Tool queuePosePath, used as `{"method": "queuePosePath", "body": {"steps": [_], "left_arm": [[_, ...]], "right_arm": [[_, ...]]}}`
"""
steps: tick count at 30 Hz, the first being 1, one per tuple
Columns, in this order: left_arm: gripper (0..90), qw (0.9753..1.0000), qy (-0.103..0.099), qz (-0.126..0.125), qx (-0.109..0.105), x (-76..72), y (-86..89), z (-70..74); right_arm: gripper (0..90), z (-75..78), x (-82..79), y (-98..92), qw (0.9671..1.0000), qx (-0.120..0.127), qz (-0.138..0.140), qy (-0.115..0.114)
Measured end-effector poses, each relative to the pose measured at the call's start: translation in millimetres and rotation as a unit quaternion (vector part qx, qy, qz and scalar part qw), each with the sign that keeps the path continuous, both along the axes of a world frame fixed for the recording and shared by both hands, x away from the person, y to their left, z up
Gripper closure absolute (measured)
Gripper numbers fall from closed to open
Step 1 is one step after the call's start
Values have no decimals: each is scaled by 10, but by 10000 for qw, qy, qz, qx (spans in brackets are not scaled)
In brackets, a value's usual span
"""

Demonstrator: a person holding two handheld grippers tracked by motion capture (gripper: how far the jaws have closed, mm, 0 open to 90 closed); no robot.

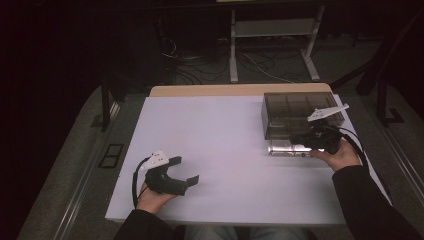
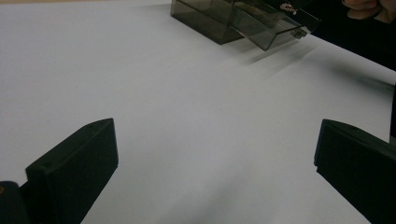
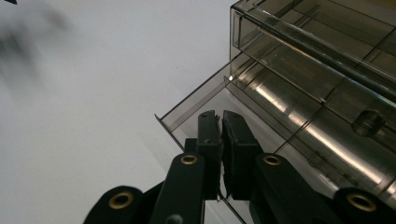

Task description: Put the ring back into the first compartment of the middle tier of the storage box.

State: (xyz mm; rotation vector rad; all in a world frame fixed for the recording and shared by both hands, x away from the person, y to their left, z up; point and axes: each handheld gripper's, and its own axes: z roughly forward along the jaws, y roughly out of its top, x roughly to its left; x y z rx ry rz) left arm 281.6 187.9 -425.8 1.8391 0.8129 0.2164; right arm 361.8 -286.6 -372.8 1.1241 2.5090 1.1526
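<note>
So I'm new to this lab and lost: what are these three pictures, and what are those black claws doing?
A person sits at a white table holding a two-jaw hand tool in each hand. One camera looks down from above; the other two ride on the tools. The left gripper rests with its jaws wide open, holding nothing. The right gripper has its jaws shut, seemingly pinching the front wall of a pulled-out clear drawer of a smoky plastic drawer box.

White tabletop (image 1: 225,145), metal frame legs (image 1: 233,47), floor cables (image 1: 200,62)
</note>
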Motion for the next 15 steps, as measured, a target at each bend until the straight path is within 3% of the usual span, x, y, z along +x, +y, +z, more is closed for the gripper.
{"method": "queuePosePath", "body": {"steps": [15], "left_arm": [[0,10000,0,-3,0,1,-1,-1]], "right_arm": [[849,-117,53,47,9999,-43,5,110]]}}
